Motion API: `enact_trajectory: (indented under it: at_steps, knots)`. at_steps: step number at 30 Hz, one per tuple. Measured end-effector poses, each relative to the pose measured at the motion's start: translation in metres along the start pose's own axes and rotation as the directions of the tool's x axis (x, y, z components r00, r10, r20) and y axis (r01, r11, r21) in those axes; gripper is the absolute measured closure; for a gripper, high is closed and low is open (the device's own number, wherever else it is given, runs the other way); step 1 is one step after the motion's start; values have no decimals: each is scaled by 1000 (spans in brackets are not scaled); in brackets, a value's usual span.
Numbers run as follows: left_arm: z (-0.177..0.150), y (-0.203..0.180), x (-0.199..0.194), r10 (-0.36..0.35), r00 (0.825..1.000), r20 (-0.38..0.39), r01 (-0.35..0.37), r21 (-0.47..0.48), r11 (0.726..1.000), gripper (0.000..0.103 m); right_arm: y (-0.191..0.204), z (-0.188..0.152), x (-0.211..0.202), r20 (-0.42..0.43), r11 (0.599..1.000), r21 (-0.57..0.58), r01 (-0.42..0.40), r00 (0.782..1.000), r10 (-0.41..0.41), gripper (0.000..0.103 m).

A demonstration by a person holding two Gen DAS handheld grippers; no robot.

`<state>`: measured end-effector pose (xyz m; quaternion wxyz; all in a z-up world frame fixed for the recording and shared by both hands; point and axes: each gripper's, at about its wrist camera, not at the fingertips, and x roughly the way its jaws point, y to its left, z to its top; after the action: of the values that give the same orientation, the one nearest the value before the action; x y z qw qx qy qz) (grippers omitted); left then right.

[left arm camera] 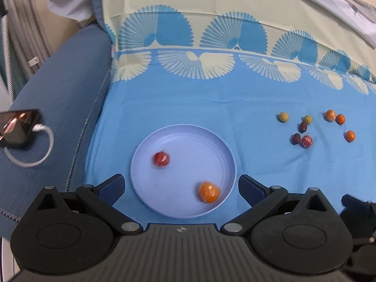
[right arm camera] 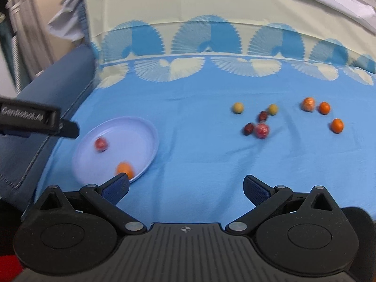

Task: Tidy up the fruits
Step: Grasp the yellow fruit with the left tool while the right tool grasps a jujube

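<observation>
A pale lilac plate (left arm camera: 178, 131) lies on the blue cloth and holds a red fruit (left arm camera: 161, 158) and an orange fruit (left arm camera: 209, 192). My left gripper (left arm camera: 181, 189) is open and empty, its fingers either side of the plate's near part. The plate also shows in the right wrist view (right arm camera: 150, 136). My right gripper (right arm camera: 186, 190) is open and empty over bare cloth right of the plate. Several loose fruits lie to the right: two yellow-green ones (right arm camera: 237, 107), dark red ones (right arm camera: 248, 128), a wrapped red one (right arm camera: 262, 130) and orange ones (right arm camera: 337, 125).
A phone (left arm camera: 17, 127) on a white cable lies on the dark blue sofa arm at the left. A patterned cream and blue cloth (left arm camera: 211, 11) rises behind. The left gripper's body (right arm camera: 30, 118) shows at the left of the right wrist view.
</observation>
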<state>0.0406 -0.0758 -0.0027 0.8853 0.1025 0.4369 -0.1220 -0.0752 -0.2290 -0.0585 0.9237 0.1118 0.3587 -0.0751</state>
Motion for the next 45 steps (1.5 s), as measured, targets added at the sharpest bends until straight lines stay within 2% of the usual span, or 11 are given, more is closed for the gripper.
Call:
enact_trajectory:
  at_steps: [14,22,24,25,26,29,34,36,38,41,45]
  knots:
    - [92,-96,113,-139,985,-104,147,68,987,0,-120,68,96,75,967,148,209,972,-222,4]
    - [136,-162,204,-183,967,-178,206,122,971,0,-166,89,195,-47,962,194,195,981,-189,34]
    - [142,-175,227,-205,955,-212,232,109,967,0,-169,88,212,-79,966,182,182,982,-170,64]
    - [144,-181,236,-218,949,-228,245,98,965,0,-170,87,217,-79,976,168,141,988,-130,66]
    - [146,-186,245,-234,941,-245,261,86,961,0,-168,85,221,-77,981,147,129,990,-119,83]
    - [146,-205,265,-261,919,-297,298,88,950,0,-168,81,216,-49,971,114,211,977,-207,84]
    - [141,-227,288,-231,917,-325,286,133,949,1,-200,76,212,-41,934,204,292,956,-290,84]
    - [140,-229,293,-223,919,-325,279,136,950,14,-201,72,213,-27,939,192,287,958,-287,83]
    - [138,-234,291,-168,938,-305,232,187,955,26,-199,70,216,-9,941,165,297,954,-299,82]
    - [139,-238,279,-190,946,-263,258,255,932,73,-195,66,218,27,943,120,309,949,-314,83]
    - [139,-226,261,-211,942,-262,276,240,931,73,-198,71,196,46,940,157,303,948,-313,83]
